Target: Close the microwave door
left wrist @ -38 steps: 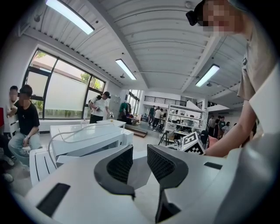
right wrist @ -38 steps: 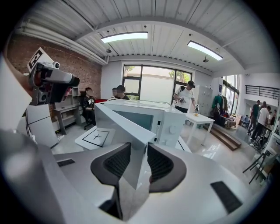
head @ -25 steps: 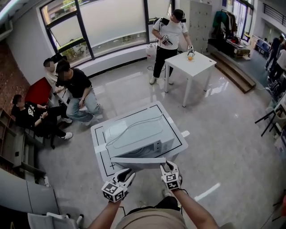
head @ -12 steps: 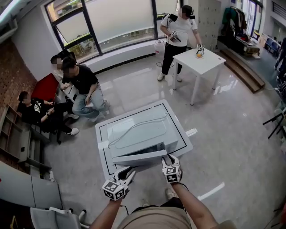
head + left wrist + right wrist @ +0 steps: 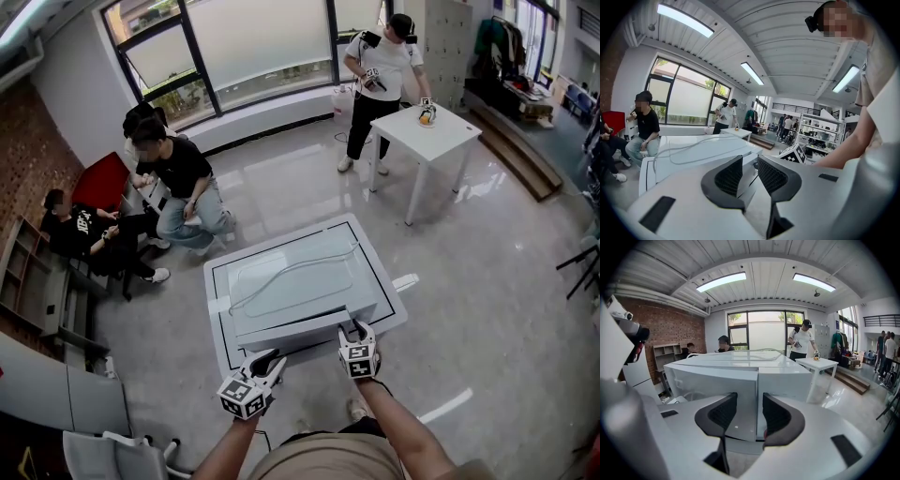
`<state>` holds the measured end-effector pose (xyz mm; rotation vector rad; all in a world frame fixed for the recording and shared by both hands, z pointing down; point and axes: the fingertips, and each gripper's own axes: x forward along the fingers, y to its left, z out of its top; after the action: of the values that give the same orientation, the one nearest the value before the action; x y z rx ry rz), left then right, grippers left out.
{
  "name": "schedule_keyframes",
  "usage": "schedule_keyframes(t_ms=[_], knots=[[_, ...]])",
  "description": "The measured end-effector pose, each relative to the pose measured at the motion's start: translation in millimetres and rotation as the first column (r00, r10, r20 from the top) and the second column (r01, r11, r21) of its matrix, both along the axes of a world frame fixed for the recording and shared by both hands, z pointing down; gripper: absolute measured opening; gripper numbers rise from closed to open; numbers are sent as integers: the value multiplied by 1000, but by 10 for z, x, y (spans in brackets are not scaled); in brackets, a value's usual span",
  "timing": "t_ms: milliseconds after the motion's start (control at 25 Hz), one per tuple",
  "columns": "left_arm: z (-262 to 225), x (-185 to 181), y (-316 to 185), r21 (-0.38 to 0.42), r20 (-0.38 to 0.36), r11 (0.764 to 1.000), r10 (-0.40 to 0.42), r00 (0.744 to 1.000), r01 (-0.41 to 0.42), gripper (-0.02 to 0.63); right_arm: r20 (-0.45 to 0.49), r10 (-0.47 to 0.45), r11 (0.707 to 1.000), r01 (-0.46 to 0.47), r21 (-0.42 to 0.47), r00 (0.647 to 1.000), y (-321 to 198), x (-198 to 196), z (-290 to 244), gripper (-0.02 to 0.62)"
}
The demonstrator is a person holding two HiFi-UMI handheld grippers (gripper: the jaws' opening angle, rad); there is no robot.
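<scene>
one view, the right gripper view, meets the microwave door (image 5: 712, 385) head-on.

My left gripper (image 5: 270, 362) and right gripper (image 5: 354, 329) are white, with dark ribbed pads (image 5: 729, 176) and black-marked cubes (image 5: 359, 362); my shirt (image 5: 319, 463) is tan.
</scene>
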<state>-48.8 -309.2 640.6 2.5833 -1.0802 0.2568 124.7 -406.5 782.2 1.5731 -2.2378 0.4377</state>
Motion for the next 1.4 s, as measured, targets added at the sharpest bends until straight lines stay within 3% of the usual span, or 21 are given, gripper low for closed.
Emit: schedule_keyframes(t_ms=[280, 480, 800, 960, 1400], knots=[[83, 50, -89, -21, -4, 1000, -12, 1000, 12, 101, 18, 78, 997, -78, 0, 997, -221, 49, -82, 221], [115, 115, -86, -32, -11, 999, -13, 1000, 13, 101, 23, 91, 996, -92, 8, 996, -147, 133, -53, 221], [57, -36, -143, -17, -21, 998, -60, 998, 60, 101, -22, -23, 999, 23, 24, 1000, -1, 68, -108, 222], [-7, -107, -165, -6, -35, 996, -92, 995, 92, 101, 3, -73, 996, 73, 46, 997, 80, 74, -285, 222], [-375, -119, -210, 58, -80, 982, -173, 982, 178, 101, 84, -261, 953, 242, 184, 962, 14, 53, -1337, 221]])
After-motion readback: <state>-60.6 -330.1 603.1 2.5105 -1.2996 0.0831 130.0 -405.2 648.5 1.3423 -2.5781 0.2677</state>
